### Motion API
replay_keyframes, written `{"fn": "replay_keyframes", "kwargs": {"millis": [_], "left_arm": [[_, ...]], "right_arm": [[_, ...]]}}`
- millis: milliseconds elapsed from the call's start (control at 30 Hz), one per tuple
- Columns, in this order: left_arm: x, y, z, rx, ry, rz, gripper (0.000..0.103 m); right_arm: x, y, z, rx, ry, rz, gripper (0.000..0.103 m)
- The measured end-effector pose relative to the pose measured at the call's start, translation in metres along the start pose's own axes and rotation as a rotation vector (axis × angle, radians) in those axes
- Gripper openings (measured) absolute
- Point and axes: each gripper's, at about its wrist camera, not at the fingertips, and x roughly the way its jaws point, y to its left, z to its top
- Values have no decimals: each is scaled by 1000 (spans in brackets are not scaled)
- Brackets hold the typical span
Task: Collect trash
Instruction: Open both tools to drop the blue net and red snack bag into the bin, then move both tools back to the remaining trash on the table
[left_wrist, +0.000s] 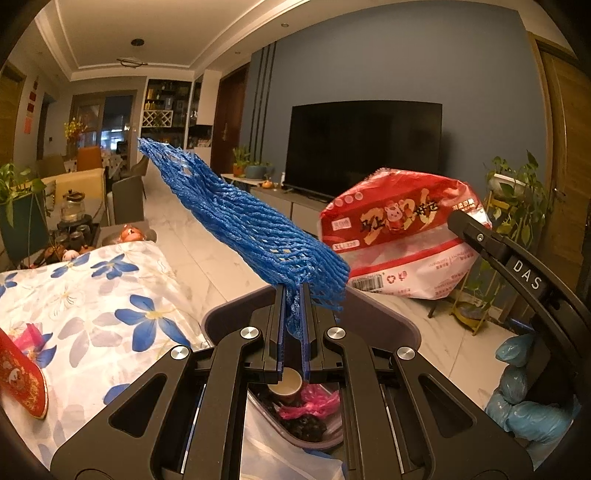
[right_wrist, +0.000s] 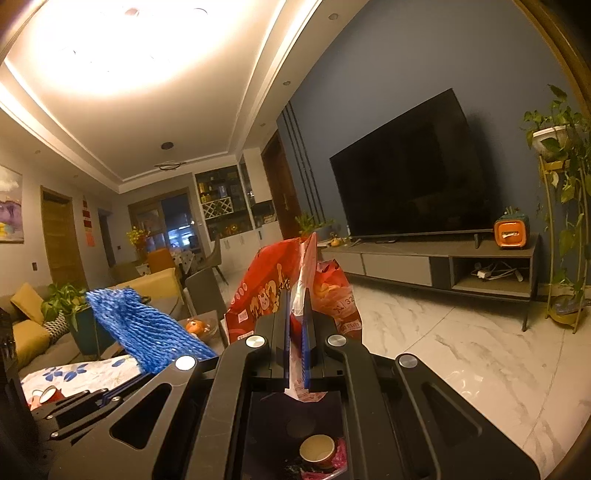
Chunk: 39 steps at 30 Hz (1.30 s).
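My left gripper (left_wrist: 293, 291) is shut on a blue foam net sleeve (left_wrist: 240, 218), which sticks up and to the left from the fingers. The same blue net (right_wrist: 144, 328) shows at the left of the right wrist view. My right gripper (right_wrist: 295, 295) is shut on a red and white plastic package (right_wrist: 273, 288); in the left wrist view that package (left_wrist: 402, 236) hangs at the right, held by the other gripper's arm. Below both grippers stands a grey trash bin (left_wrist: 391, 317) holding a paper cup (right_wrist: 317, 448) and pink and dark scraps.
A floral tablecloth (left_wrist: 92, 306) covers the table at left, with a red packet (left_wrist: 22, 380) on it. A TV (right_wrist: 413, 173) on a low cabinet (right_wrist: 443, 262), plant stands (right_wrist: 565, 206) and marble floor lie ahead. A blue-gloved hand (left_wrist: 517, 398) holds the right gripper.
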Motion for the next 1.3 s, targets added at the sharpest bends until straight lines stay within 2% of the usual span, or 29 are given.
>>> {"fn": "replay_keyframes", "kwargs": {"millis": [133,167,233,300,400,467,533,700,767,933,1067,1300], "left_arm": [[5,-1,0,1,6,-7,6],[7,-1,0,3,9,-10,6],[11,-1,-1,4,26,-25,7],[18,-2,-4,4,52,-39,8],[23,-2,-10,16,76,-28,23],[23,2,-12,0,85,-31,39],[18,7,-12,-25,76,-31,50],[0,15,-14,-42,62,-8,61],[-10,20,-15,-52,50,15,70],[-46,30,-20,-71,-8,139,81],[-77,38,-28,-79,-46,242,88],[-131,69,-47,-124,-91,432,92]], "right_arm": [[5,2,0,6,8,40,9],[6,2,0,11,11,53,21],[8,2,0,19,12,54,39],[6,0,0,35,8,53,42],[2,-3,1,43,4,40,45],[-3,-5,1,43,7,33,48],[-7,-6,-1,38,9,26,51],[-17,-7,-5,31,19,22,54],[-21,-6,-7,24,24,19,56],[-31,-1,-12,14,41,29,64],[-37,7,-18,-1,59,50,69],[-50,32,-28,-45,64,93,73]]}}
